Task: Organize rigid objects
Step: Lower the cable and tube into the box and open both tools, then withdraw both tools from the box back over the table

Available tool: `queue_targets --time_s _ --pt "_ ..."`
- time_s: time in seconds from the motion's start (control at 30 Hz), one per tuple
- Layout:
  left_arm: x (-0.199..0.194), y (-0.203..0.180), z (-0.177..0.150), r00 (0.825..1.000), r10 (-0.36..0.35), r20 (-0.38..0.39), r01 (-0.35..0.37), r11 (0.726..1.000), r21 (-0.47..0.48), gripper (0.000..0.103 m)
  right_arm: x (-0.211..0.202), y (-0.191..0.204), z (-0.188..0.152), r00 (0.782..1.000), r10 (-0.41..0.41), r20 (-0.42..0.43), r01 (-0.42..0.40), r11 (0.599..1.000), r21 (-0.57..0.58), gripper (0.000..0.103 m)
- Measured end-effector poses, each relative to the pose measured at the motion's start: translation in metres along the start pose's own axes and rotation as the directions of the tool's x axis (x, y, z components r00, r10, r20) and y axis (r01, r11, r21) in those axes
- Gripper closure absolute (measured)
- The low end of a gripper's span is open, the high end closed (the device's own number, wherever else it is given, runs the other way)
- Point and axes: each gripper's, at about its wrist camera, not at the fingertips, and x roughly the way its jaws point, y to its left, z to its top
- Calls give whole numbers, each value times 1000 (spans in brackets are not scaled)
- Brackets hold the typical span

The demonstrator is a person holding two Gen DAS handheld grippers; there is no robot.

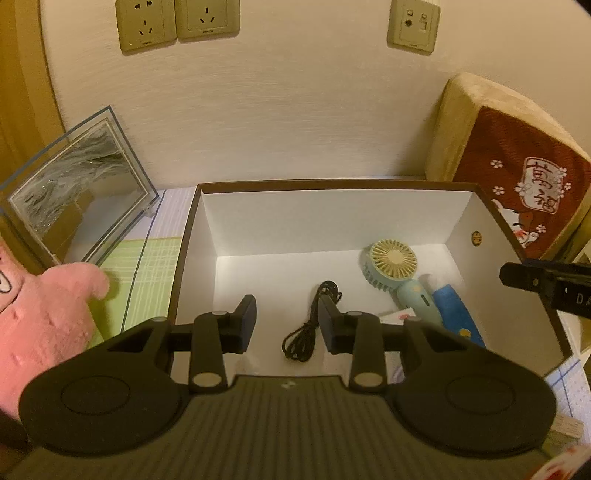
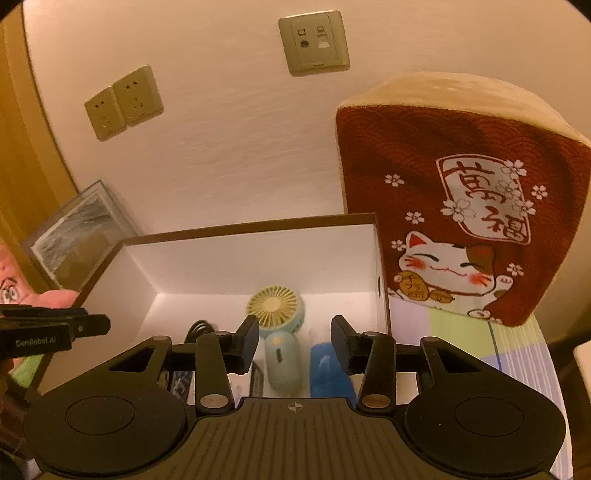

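Nearest the lens in the left wrist view, the left gripper (image 1: 287,319) hangs over the near edge of the box (image 1: 186,254), jaws apart with nothing between them. Just past them, at lower centre of the frame, a coiled black cable (image 1: 312,325) lies on the white floor of the box. To its right the handheld fan (image 1: 397,271) lies flat, its cream grille toward the far wall, with a blue-and-white item (image 1: 452,308) just beside its handle (too blurred to identify).

In the right wrist view the right gripper (image 2: 294,341) also has its jaws apart and empty, above the fan (image 2: 275,314) and the blue item (image 2: 325,369) at lower centre.

At the lower left of the left view a pink plush toy (image 1: 44,314) sits on the green checked counter (image 1: 147,266) beside the box. Behind it a glass picture frame (image 1: 77,188) stands tilted. At the right, a red lucky-cat cushion (image 2: 461,206) leans behind the box. Farthest back, wall sockets (image 1: 177,20) sit at the upper left of the left view.
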Motion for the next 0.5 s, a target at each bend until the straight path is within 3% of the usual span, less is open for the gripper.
queue_targets --time_s 0.5 --pt "-74 -21 -29 998 -44 42 43 999 6 67 -83 3 -31 996 78 48 -79 997 23 48"
